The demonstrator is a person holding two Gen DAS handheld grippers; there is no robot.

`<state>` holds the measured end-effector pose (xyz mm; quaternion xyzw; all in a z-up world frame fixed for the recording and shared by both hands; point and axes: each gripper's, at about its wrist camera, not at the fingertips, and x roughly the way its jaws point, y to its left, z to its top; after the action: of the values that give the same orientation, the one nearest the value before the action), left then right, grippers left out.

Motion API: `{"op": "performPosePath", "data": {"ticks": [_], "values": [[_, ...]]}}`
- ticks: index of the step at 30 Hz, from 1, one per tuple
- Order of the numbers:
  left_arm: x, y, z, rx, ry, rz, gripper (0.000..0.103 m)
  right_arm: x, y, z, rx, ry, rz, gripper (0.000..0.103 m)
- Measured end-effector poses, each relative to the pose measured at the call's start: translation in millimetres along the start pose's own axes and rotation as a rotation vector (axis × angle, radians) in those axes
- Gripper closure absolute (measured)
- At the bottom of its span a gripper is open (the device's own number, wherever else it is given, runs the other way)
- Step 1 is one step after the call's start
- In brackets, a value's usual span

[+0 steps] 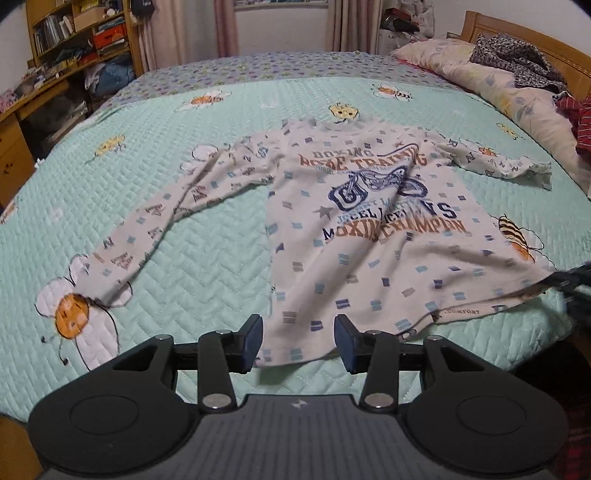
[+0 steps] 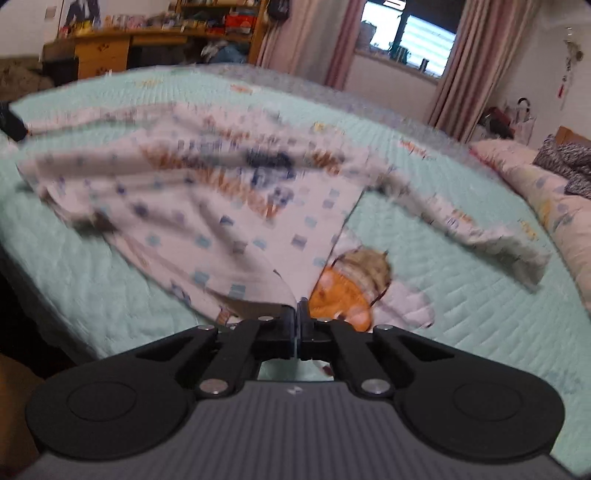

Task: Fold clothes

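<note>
Right wrist view pretty smeared, so print on the shirt (image 2: 207,206) unreadable there; hem corner vanishes between the pads of the right tool (image 2: 298,314), pressed together and pinching that corner. From the left wrist view, right tool (image 1: 576,284) only a dark blur at the frame edge, tugging the hem taut. Left tool (image 1: 299,341) spread apart, other hem corner lying between the fingers (image 1: 255,339) but not squeezed. Shirt (image 1: 369,221) spread front-up on the bed (image 1: 207,236), both sleeves thrown out sideways, collar toward the far side. Pillow (image 1: 491,77) with a pile of dark clothes (image 1: 517,62) along the headboard side, well apart from the shirt. Wooden shelves (image 1: 81,33) and desk past the far corner. Plenty of bare quilt left of the long sleeve; near bed edge right under both tools.
</note>
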<state>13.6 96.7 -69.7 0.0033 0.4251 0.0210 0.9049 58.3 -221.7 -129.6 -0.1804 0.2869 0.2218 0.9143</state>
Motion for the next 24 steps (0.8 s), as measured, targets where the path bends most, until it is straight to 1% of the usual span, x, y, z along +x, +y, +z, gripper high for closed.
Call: {"op": "performPosePath", "data": {"ticks": [2, 5, 7, 9, 11, 13, 15, 16, 17, 19, 20, 21, 22, 24], "values": [[-2, 3, 2, 0.013, -0.011, 0.019, 0.053, -22, -6, 11, 0.019, -0.010, -0.003, 0.102], [0, 6, 3, 0.014, -0.016, 0.029, 0.049, -31, -22, 12, 0.062, 0.023, -0.012, 0.102], [2, 5, 4, 0.022, -0.015, 0.033, 0.049, -17, -26, 0, 0.049, 0.080, -0.005, 0.102], [5, 0, 4, 0.044, -0.014, 0.031, 0.048, 2, -24, -17, -0.006, 0.169, -0.014, 0.102], [8, -6, 4, 0.085, -0.017, 0.032, 0.041, 10, -27, -29, 0.005, 0.210, -0.003, 0.102], [12, -9, 7, 0.117, -0.024, 0.043, 0.037, 7, -30, -28, 0.010, 0.223, -0.007, 0.101], [16, -11, 12, 0.138, -0.032, 0.047, 0.036, 2, -34, -24, 0.006, 0.252, -0.020, 0.101], [19, -10, 17, 0.138, -0.038, 0.041, 0.033, -2, -39, -22, 0.017, 0.257, -0.021, 0.101], [23, -10, 23, 0.135, -0.050, 0.040, 0.027, -8, -46, -18, 0.043, 0.260, -0.020, 0.101], [31, -10, 34, 0.130, -0.072, 0.037, 0.020, -21, -59, -6, 0.116, 0.237, -0.022, 0.100], [37, -11, 41, 0.121, -0.084, 0.038, 0.020, -26, -64, 5, 0.159, 0.193, -0.011, 0.096], [46, -13, 49, 0.109, -0.090, 0.036, 0.020, -29, -68, 17, 0.200, 0.147, 0.011, 0.096], [57, -17, 58, 0.094, -0.086, 0.028, 0.020, -25, -70, 29, 0.240, 0.095, 0.063, 0.096], [78, -29, 75, 0.087, -0.077, -0.042, 0.021, -7, -67, 49, 0.315, 0.006, 0.188, 0.096]]}}
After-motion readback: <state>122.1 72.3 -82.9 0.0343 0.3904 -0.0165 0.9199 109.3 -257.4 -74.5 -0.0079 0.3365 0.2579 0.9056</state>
